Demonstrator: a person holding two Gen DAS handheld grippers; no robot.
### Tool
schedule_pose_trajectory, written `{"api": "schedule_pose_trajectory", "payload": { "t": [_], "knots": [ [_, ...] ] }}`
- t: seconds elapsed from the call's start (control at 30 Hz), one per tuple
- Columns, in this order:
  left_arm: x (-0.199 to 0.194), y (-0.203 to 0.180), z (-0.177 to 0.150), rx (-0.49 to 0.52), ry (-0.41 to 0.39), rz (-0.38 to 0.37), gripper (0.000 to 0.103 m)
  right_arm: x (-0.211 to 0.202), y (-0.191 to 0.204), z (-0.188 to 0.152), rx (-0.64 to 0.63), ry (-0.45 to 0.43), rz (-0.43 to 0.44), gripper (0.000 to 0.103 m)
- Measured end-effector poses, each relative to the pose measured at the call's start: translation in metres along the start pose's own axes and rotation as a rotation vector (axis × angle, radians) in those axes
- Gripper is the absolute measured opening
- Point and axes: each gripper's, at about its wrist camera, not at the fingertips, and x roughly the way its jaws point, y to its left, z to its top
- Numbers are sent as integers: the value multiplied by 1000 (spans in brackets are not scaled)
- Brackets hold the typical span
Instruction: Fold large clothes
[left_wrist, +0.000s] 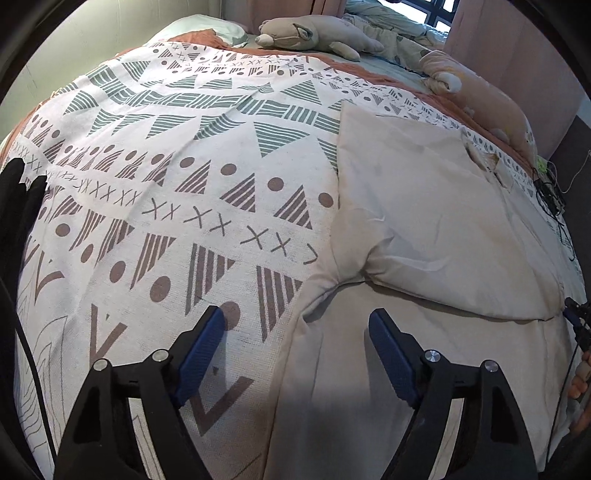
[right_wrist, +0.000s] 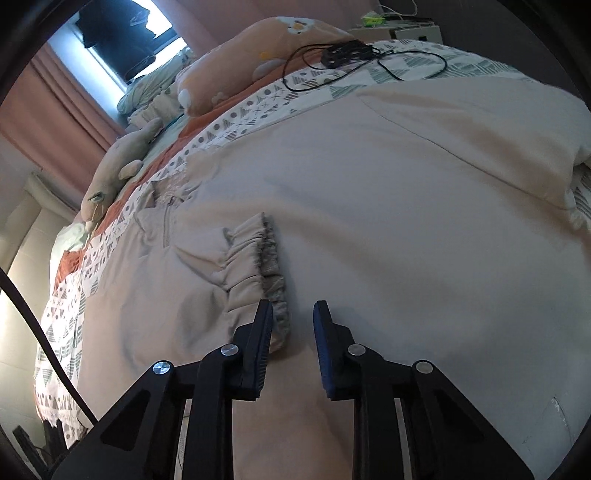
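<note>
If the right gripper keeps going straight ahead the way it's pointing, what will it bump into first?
Most likely the beige jacket spread on the bed. The right gripper points down at its flat cloth, with the gathered sleeve cuff just beside its left finger. Nothing else seems to lie in between, though depth is hard to judge.

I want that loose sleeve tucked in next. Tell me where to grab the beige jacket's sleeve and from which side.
Grip the gathered elastic cuff, the thickest, bunched part of the sleeve lying flat on the beige jacket. Come from above at its free frilled edge, where the right gripper hangs with its jaws slightly apart, pinching across the ruffle.
</note>
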Motion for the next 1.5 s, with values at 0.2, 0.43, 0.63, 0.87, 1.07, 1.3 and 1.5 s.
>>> {"api": "schedule_pose_trajectory", "payload": {
  "t": [0.2,0.43,0.63,0.87,1.07,1.3,1.5],
  "knots": [
    [8,5,7,-30,-9,81,82,6,6,8,36,35,50,35],
    [15,11,13,-45,-11,176,82,-13,26,-13,-97,35,43,84],
    [8,9,13,-48,-27,190,82,22,58,-30,-328,84,-205,84],
    [-22,7,12,-85,-83,136,82,14,41,-13,-269,62,-255,84],
    [-74,-6,18,-161,-172,11,82,-32,22,-5,-179,-21,-129,84],
    [-111,-34,4,-180,-221,-32,82,-73,4,-28,-166,-76,-75,84],
    [-122,-65,-16,-164,-193,-137,82,-118,-21,-51,-137,-129,-71,84]
  ]
}}
